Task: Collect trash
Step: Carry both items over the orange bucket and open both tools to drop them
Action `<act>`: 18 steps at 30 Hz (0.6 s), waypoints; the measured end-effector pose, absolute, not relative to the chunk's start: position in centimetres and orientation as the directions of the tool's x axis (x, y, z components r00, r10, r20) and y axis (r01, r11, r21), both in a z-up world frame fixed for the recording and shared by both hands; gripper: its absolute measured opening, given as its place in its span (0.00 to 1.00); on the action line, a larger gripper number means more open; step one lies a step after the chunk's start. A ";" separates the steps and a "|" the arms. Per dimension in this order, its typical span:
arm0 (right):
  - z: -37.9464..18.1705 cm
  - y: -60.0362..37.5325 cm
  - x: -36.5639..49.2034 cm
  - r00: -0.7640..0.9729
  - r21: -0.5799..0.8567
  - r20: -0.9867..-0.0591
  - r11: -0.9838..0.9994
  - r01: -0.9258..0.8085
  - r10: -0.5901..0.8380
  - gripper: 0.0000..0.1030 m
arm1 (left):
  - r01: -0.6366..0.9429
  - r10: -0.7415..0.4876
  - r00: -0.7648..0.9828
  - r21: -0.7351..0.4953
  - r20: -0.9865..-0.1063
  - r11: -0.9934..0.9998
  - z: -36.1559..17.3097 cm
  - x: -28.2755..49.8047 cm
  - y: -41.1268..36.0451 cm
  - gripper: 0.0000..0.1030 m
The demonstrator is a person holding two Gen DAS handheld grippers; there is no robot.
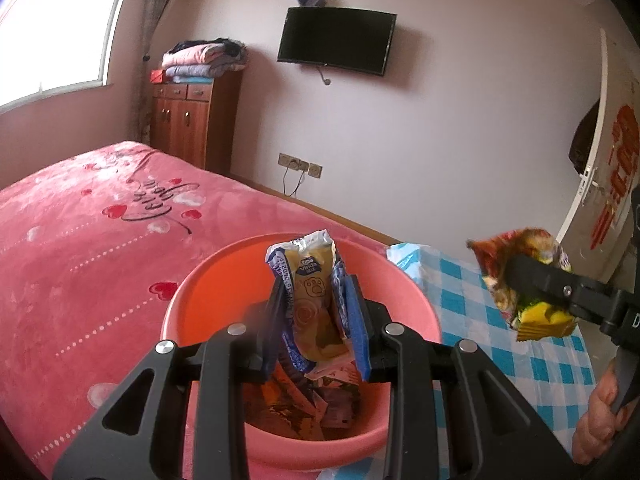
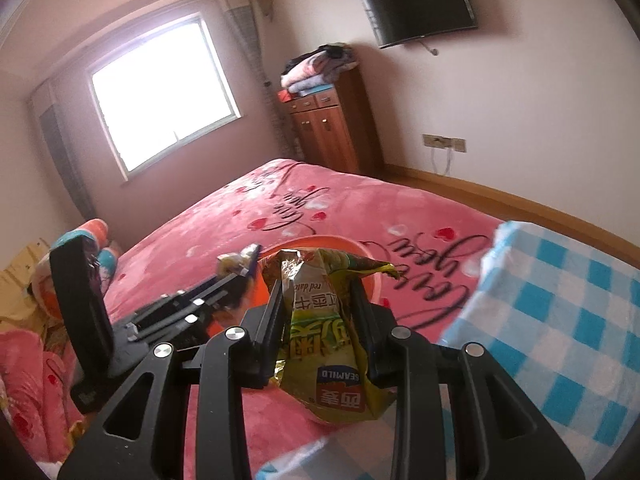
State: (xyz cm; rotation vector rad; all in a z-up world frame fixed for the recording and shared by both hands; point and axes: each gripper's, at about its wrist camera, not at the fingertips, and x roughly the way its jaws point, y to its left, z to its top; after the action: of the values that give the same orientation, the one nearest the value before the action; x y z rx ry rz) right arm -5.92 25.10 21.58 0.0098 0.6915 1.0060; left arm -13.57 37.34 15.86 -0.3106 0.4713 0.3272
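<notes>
Left gripper [image 1: 316, 320] clamped on tissue wrapper [image 1: 316, 300], fingers directly above pink basin [image 1: 192, 308]. Basin already holds several crumpled wrappers [image 1: 312, 404] below fingertips. Right gripper [image 2: 316, 320] grips yellow-green snack bag [image 2: 324, 344], basin just ahead of fingers, not over it yet. Judgement: collection well advanced; 2 pieces held, both drops left. Other trash outside basin not visible.
</notes>
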 end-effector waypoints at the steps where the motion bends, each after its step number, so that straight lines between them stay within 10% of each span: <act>1: 21.5 25.5 -5.8 0.337 0.314 -0.529 0.548 -0.775 0.779 0.33 | -0.377 0.231 0.840 -0.221 -0.491 0.900 15.6 -13.5 37.6 0.30; 8: 20.0 29.1 -4.6 0.290 0.322 -0.561 0.527 -0.786 0.776 0.36 | -0.399 0.220 0.818 -0.249 -0.532 0.882 13.8 -12.5 39.4 0.39; 18: 19.0 26.9 -3.2 0.364 0.340 -0.547 0.597 -0.727 0.754 0.86 | -0.438 0.288 0.802 -0.186 -0.524 0.880 13.1 -12.2 38.6 0.88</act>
State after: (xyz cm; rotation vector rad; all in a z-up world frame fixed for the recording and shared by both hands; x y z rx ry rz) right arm -3.16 26.93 18.97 0.0428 0.7270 0.9533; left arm -12.20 38.59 13.09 -0.3082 0.5077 0.3954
